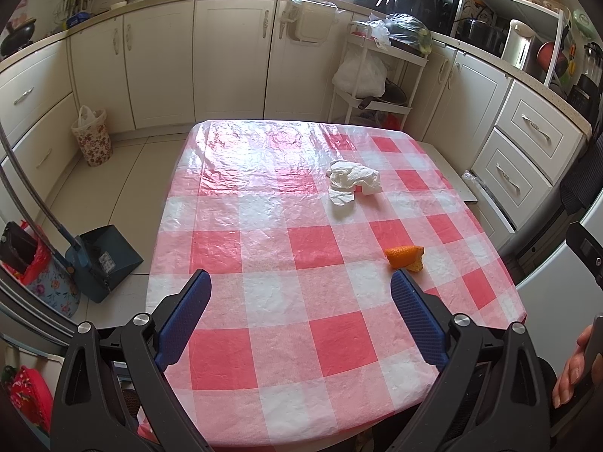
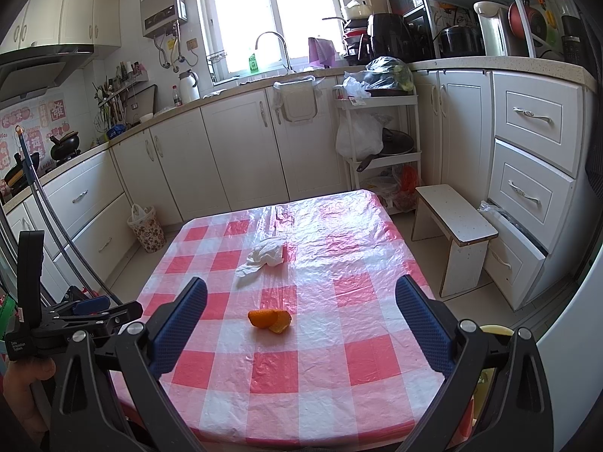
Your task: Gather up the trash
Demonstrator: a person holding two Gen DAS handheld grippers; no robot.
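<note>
Left gripper (image 1: 299, 286), right gripper (image 2: 301, 295): both gaped wide, empty, above table (image 1: 264, 339); orange peel (image 2: 270, 320) and tissue (image 2: 264, 258) lay untouched.

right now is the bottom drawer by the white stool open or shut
Open: the bottom drawer juts out past the shut drawers above it, beside the white stool.

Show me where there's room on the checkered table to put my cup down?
Most of the table is bare. The near rows between the orange peel and the front edge are free, and so is the shiny far end beyond the crumpled tissue. Only the middle, around those two scraps, is taken.
</note>
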